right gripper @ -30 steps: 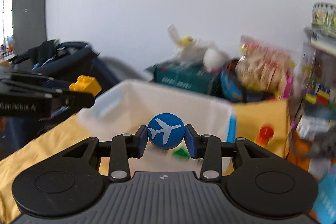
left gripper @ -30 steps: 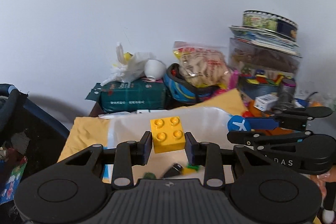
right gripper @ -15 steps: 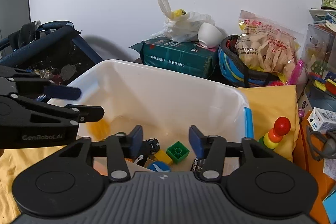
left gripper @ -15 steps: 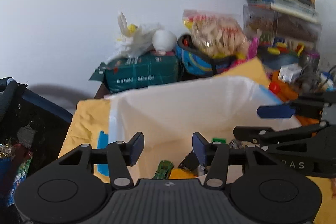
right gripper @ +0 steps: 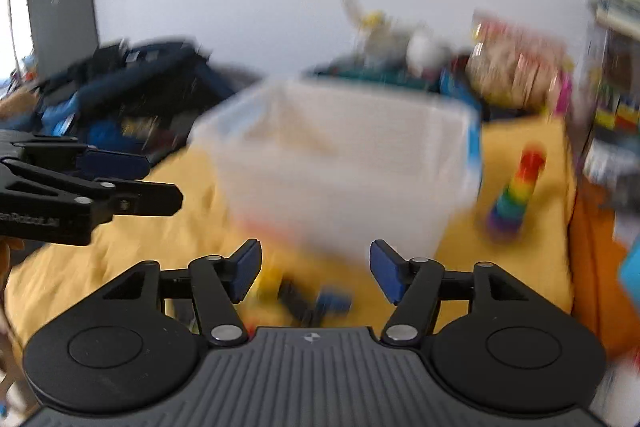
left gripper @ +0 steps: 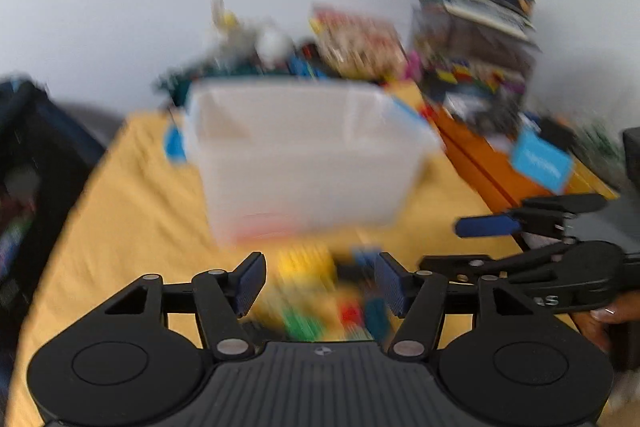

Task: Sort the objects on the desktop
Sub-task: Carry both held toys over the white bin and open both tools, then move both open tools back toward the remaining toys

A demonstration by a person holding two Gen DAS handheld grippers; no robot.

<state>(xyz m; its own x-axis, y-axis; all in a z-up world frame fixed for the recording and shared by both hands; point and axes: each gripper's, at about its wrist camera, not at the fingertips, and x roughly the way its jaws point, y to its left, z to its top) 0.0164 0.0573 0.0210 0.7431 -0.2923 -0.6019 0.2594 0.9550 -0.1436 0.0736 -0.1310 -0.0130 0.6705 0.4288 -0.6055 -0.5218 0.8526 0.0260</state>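
Left gripper [left gripper: 320, 281]: jaws opening, nothing pinched, before white bin [left gripper: 304, 167].
Right gripper [right gripper: 316, 273]: jaws opening, empty, before bin.

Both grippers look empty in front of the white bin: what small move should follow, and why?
Probably lower the left gripper onto the blurred yellow piece on the yellow cloth. Both sets of jaws are opening with nothing between them, the right gripper included, and loose toys still lie short of the white bin.
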